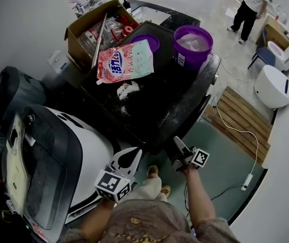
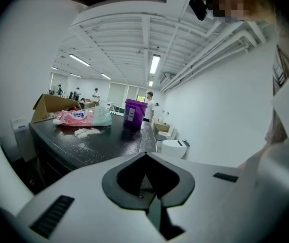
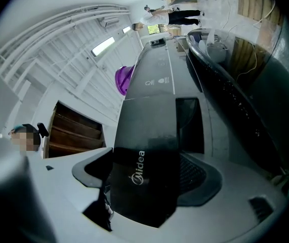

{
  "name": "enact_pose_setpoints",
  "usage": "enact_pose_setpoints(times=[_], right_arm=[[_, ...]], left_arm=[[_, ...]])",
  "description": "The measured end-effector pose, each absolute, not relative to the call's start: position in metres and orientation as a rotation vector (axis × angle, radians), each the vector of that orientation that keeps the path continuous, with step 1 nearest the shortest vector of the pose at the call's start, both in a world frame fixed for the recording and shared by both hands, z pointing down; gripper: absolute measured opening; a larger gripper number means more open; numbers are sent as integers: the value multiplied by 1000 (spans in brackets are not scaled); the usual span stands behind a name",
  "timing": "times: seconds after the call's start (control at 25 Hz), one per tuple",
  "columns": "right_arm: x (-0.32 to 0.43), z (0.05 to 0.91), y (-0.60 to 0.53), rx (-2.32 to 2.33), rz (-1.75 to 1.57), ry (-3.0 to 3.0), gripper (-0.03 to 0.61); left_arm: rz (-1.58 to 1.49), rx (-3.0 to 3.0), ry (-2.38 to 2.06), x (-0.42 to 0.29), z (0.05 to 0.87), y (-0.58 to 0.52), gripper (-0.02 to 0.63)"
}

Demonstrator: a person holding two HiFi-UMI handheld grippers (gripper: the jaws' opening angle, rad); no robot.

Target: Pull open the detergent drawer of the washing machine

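The black washing machine [image 1: 154, 113] stands in front of me, seen from above in the head view. Its detergent drawer front [image 3: 145, 184], a glossy black panel with a brand logo, fills the middle of the right gripper view. My right gripper [image 1: 177, 145] [image 3: 144, 162] is at the machine's front edge, rolled onto its side. The drawer front lies deep between its wide jaws; pad faces still show on both sides of it, so it stands open. My left gripper [image 1: 134, 154] [image 2: 145, 156] hangs to the left of the machine's front, shut and empty.
On the machine's top lie a pink detergent bag [image 1: 125, 61], spilled white powder [image 1: 128, 89] and a purple bucket [image 1: 192, 43]; a cardboard box [image 1: 88, 32] stands behind. A white appliance [image 1: 91, 156] is at my left. A wooden pallet [image 1: 241, 113] and a cable lie to the right.
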State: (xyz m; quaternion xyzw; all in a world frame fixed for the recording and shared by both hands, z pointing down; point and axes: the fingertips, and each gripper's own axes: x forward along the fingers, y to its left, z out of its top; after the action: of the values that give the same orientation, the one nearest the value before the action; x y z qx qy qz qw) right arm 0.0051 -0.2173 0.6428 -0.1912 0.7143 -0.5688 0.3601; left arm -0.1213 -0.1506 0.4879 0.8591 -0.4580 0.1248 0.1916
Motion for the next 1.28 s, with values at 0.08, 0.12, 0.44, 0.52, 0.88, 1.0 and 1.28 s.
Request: enact_pose_setpoints(times=[0.08,0.12,0.44,0.52,0.88,1.0,1.28], right_arm=[[6,643,-217,-492,-1472,1832,385],[6,643,-217,-490,-1474,1826,383],[12,644,-212,-490,-1472,1798,351],[17,644,-209,-491,-1468,1802,350],[42,643,-190,-512,-1450,1785,348],[53,644,-182,-528,-1446,1778,348],[79,647,-161,-563,-1447,1757,335]], left_arm=[[351,2413,-1281,-120,488,-150,20],[354,2414,-1275,-119,488,-150,20],[350,2416,-1269,-114,489,-148,20],[349,2420,-1263,-111,489,-148,20],[355,2440,-1213,-92,490,-144,20],[356,2446,-1193,-85,490,-141,20],[415,2487,-1124,-69,491,-129,20]])
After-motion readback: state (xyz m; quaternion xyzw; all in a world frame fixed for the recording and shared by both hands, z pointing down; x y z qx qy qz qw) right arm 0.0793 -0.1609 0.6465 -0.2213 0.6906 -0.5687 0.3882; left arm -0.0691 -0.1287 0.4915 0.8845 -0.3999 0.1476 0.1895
